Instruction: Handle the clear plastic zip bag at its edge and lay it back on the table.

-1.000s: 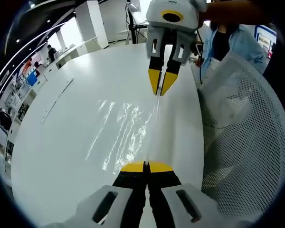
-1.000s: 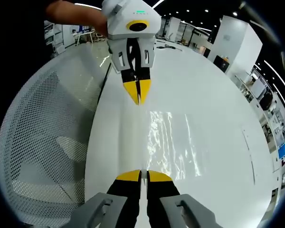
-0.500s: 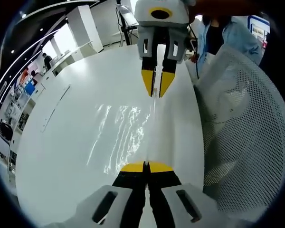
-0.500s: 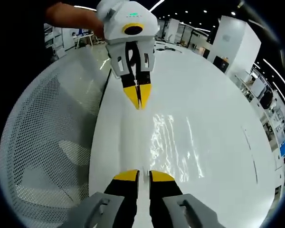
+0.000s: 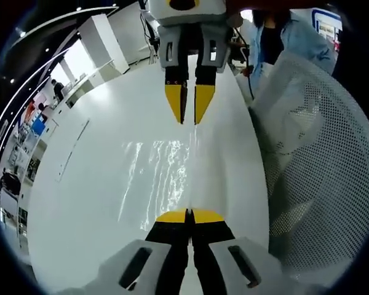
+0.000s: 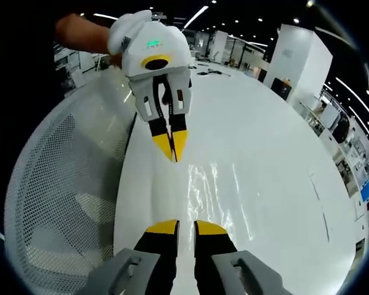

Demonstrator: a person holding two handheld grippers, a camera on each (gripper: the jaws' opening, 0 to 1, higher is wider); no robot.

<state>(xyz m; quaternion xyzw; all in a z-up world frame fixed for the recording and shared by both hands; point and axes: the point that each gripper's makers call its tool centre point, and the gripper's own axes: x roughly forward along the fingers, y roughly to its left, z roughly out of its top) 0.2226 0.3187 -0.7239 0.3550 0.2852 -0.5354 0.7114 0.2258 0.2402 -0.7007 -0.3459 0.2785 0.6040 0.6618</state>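
Centrally, the clear plastic zip bag [image 5: 163, 175] lies flat on the glossy white table [image 5: 92, 184], visible mainly by its rippled highlights; in the right gripper view the same bag [image 6: 218, 193] spreads across the table [image 6: 264, 135] between the two tools. At one end of the bag's edge, the left hand-held gripper [image 5: 189, 214], with yellow-tipped black jaws, is closed on that edge; seen from the opposite side, this left hand-held gripper [image 6: 172, 147] shows its tips pressed together just at the bag's far end. At the other end of the same edge, the right hand-held gripper [image 6: 186, 225] stands with its jaws slightly parted, a narrow gap between the yellow tips; opposite, the right hand-held gripper [image 5: 189, 110] hovers near the bag, jaws apart. Beside the table's rim stands a white perforated mesh chair [image 5: 320, 160], also visible [image 6: 55, 184] alongside the bag's gripped edge.
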